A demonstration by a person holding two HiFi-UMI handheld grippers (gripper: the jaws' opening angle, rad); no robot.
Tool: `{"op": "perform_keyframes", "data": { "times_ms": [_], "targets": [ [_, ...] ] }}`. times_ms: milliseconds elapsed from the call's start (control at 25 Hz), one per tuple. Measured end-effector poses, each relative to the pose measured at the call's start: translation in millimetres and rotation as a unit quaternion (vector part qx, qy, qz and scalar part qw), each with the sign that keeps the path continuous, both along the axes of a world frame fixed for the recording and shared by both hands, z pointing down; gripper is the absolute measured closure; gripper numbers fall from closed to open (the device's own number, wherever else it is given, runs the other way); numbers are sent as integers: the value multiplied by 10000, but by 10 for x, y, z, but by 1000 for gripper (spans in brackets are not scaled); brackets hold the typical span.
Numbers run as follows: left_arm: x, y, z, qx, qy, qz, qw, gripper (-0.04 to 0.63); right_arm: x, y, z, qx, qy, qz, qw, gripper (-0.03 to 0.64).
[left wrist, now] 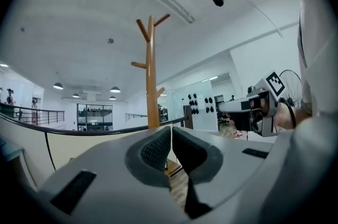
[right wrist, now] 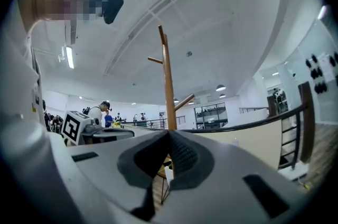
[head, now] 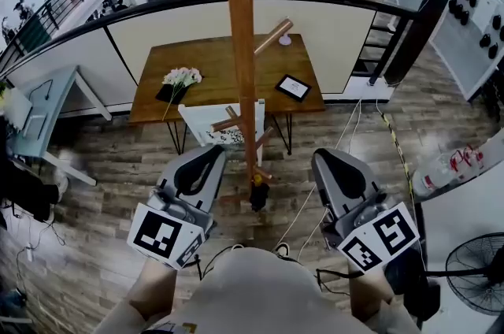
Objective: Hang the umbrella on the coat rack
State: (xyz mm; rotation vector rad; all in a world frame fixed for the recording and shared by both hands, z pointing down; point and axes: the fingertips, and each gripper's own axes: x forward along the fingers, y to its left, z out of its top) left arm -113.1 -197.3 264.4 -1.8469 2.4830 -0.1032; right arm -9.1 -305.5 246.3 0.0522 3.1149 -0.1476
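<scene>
Both hand-held tools are sitting closest to the lens, low in the head view: the left gripper (head: 214,153) and the right gripper (head: 321,157), one on each side of the coat rack (head: 240,49). The left fingers (left wrist: 156,151) are pressing together with only a sliver of light between the pads, and the right fingers (right wrist: 182,157) are meeting at their tips. Neither pair is holding anything.

Between the two tools, and well below them near the floor (head: 102,167), a dark folded bundle with a yellowish bit at its top is dangling from a low peg (head: 265,174). This is most likely the umbrella (head: 258,197), so the hanging is looking done already. Its long axis is running down alongside the pole, ahead of and beneath both sets of fingertips. It is lying roughly midway, so neither arm is looking clearly nearer. Any further move would be a matter of reaching down and forward. Both gripper views are aiming at the upper pole and are not showing the bundle.

By count there are two grippers, one coat rack, one umbrella, and at least five pegs showing on the pole. Behind the rack, one wooden bench (head: 157,108) is carrying one bunch of flowers (head: 181,77) and one small tablet (head: 293,87).
</scene>
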Motion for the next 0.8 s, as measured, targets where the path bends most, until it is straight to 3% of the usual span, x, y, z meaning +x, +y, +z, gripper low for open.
{"op": "perform_keyframes", "data": {
  "times_ms": [800],
  "targets": [
    [-44,-93,-12,-147,-116,-124,9997,583,-75,-103,95,46,189,-101,9998,614]
  ]
}}
